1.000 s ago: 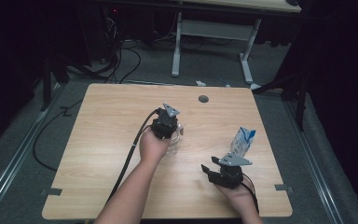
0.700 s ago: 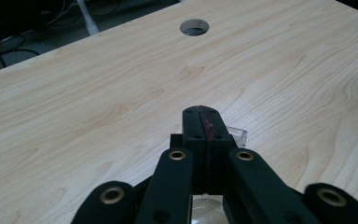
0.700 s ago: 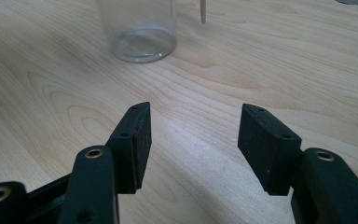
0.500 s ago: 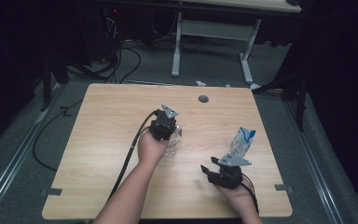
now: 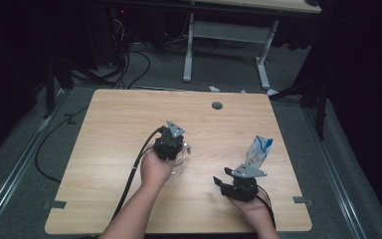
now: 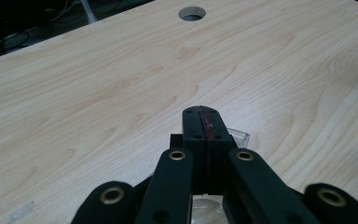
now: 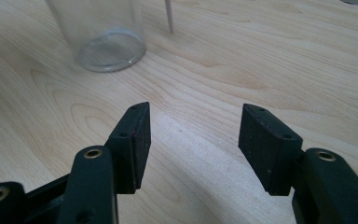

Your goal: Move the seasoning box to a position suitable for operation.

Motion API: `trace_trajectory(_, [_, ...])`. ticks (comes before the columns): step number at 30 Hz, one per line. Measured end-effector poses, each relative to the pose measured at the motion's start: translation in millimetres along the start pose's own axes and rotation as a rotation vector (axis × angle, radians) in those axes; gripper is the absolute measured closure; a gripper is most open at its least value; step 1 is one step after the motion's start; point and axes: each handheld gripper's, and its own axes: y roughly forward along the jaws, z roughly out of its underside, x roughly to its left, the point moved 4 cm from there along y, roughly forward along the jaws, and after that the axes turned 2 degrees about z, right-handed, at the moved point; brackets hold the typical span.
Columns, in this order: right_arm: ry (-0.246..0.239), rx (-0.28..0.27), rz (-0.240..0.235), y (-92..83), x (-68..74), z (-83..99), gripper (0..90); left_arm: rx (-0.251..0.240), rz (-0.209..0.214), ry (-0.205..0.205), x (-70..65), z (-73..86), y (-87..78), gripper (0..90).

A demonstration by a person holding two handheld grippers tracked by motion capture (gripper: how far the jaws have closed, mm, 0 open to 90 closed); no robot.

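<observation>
The wooden table (image 5: 129,129) spans the middle of the high view, with a round cable hole (image 5: 217,105) toward its upper centre. At centre frame, the left gripper (image 5: 175,144) has its fingers clenched on the rim of a clear glass (image 5: 180,162) (the thin transparent edge shows beside the closed fingers in the left gripper view), which stands on the table. At lower right, the right gripper (image 5: 224,183) hovers with fingers released and nothing between them. Just above it stands a blue-and-white carton (image 5: 258,152).
</observation>
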Motion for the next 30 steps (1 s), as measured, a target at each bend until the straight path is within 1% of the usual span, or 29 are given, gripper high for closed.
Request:
trace_trajectory(3, [-0.002,0.003,-0.003,0.9,1.2,0.2,44.0,-0.041,0.004,-0.015,5.9,-0.5,-10.5,90.0])
trace_trajectory(4, [-0.004,0.004,-0.002,1.2,1.6,0.3,44.0,-0.065,0.001,-0.024,11.2,-0.4,-16.7,90.0])
trace_trajectory(5, [-0.008,0.003,-0.002,1.5,1.8,0.5,44.0,-0.082,0.007,-0.036,16.4,0.3,-21.4,90.0])
trace_trajectory(6, [-0.008,0.005,-0.002,1.6,2.3,0.8,44.0,-0.092,0.006,-0.045,20.5,1.4,-25.0,90.0])
trace_trajectory(8, [-0.013,0.008,-0.001,2.0,2.5,1.2,44.0,-0.112,-0.01,-0.059,32.8,6.4,-33.6,90.0])
trace_trajectory(9, [-0.013,0.009,0.0,2.4,2.5,1.5,44.0,-0.116,-0.025,-0.062,40.3,11.0,-37.3,90.0])
trace_trajectory(10, [-0.01,0.012,0.0,3.2,2.4,2.0,44.0,-0.119,-0.034,-0.065,44.5,14.2,-38.8,90.0])
trace_trajectory(13, [-0.014,0.02,0.003,5.8,2.1,3.7,44.0,-0.101,-0.031,-0.071,55.9,28.3,-37.8,90.0])
trace_trajectory(15, [-0.017,0.024,0.004,7.5,2.1,4.6,44.1,-0.082,-0.023,-0.096,62.3,40.4,-31.3,90.0])
trace_trajectory(17, [-0.018,0.027,0.005,8.5,2.5,5.2,44.1,-0.069,0.0,-0.119,65.2,50.5,-24.4,90.0])
trace_trajectory(18, [-0.019,0.028,0.005,9.0,2.6,5.4,44.1,-0.064,0.002,-0.126,65.8,54.0,-22.1,90.0])
trace_trajectory(19, [-0.018,0.029,0.006,9.2,2.8,5.6,44.1,-0.059,0.021,-0.147,65.9,60.1,-18.0,90.0])
trace_trajectory(20, [-0.019,0.031,0.007,9.7,3.1,6.0,44.1,-0.061,0.029,-0.152,65.4,62.5,-16.5,90.0])
trace_trajectory(24, [-0.018,0.037,0.007,10.6,3.2,7.3,44.1,-0.079,0.044,-0.135,59.0,69.2,-14.5,90.0])
trace_trajectory(27, [-0.017,0.038,0.007,10.8,2.6,8.0,44.1,-0.107,0.061,-0.121,52.4,69.8,-18.1,90.0])
trace_trajectory(30, [-0.014,0.034,0.01,9.8,1.6,7.6,44.1,-0.116,0.062,-0.114,48.4,71.5,-21.8,90.0])
